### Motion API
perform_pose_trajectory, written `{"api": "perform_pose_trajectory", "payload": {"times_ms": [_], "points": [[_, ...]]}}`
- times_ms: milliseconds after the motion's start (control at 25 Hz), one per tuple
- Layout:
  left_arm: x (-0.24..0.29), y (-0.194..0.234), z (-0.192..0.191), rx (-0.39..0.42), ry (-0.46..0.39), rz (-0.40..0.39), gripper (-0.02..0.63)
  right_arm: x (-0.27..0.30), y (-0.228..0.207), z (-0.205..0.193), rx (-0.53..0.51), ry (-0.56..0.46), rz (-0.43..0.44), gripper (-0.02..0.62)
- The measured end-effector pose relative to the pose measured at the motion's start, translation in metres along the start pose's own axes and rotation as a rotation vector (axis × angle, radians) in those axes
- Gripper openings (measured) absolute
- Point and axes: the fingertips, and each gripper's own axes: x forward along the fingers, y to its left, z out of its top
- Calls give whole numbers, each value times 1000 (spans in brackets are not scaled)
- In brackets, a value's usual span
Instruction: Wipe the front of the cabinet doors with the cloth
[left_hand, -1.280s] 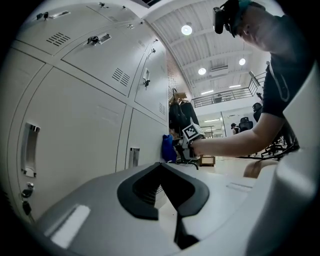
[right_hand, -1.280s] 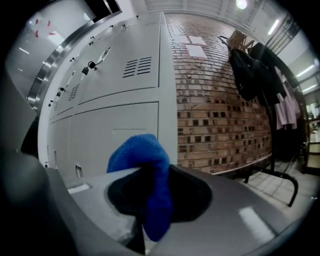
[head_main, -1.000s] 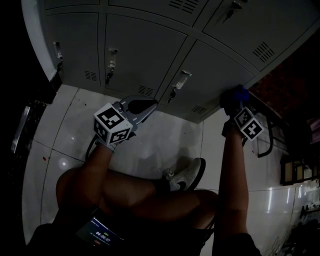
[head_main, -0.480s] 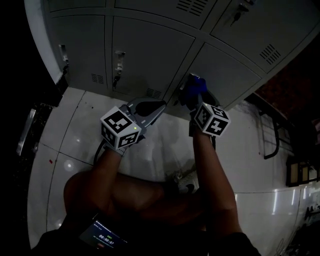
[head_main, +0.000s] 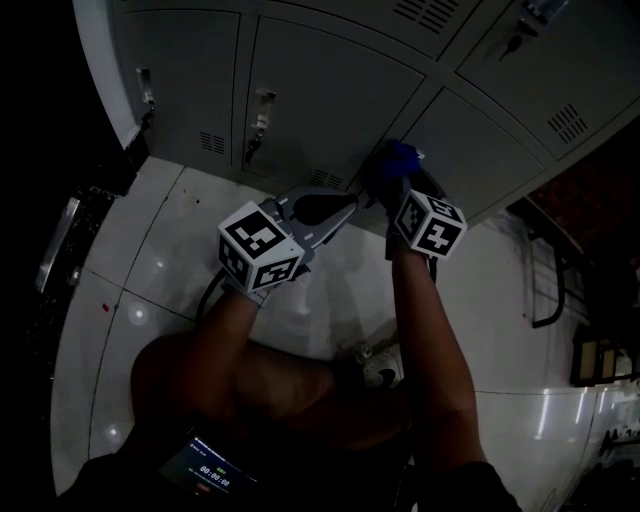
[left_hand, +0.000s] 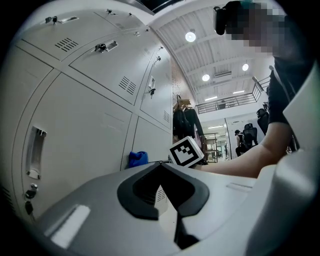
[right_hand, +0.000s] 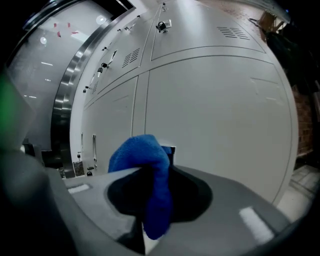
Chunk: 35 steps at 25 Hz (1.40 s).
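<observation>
Pinching the blue cloth (right_hand: 146, 162) tight, the right gripper (right_hand: 150, 202) is holding it up at the lower cabinet door (right_hand: 215, 115), the left gripper (left_hand: 167, 192) is hovering just beside, jaws pressed together on nothing, over the pale tiled floor (head_main: 160, 265).

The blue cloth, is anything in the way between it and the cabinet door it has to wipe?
No, nothing visible is in the way. The right claw is shut on the blue cloth, and the cloth looks right up against the cabinet door. The left claw is off to the side, not between them.
</observation>
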Motion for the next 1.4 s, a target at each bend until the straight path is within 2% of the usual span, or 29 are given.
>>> {"api": "perform_pose_trajectory", "payload": {"times_ms": [160,440,800,920,1040,1200,1400], "points": [[0,0,-4,7,16,1,0,-9,-28,-6,24,18,-29,78],[2,0,-11,15,43,0,1,-34,-84,-11,6,43,-97,78],[5,0,-17,25,64,-4,2,-77,-182,-23,28,64,-268,78],[5,0,-19,26,70,-6,0,-92,-207,-27,66,69,-315,78],[6,1,-22,25,78,-3,1,-102,-230,-31,61,72,-368,78],[6,3,-22,23,79,5,0,-111,-228,-44,115,76,-377,78],[5,2,-17,26,67,6,0,-91,-167,-46,118,41,-246,78]]}}
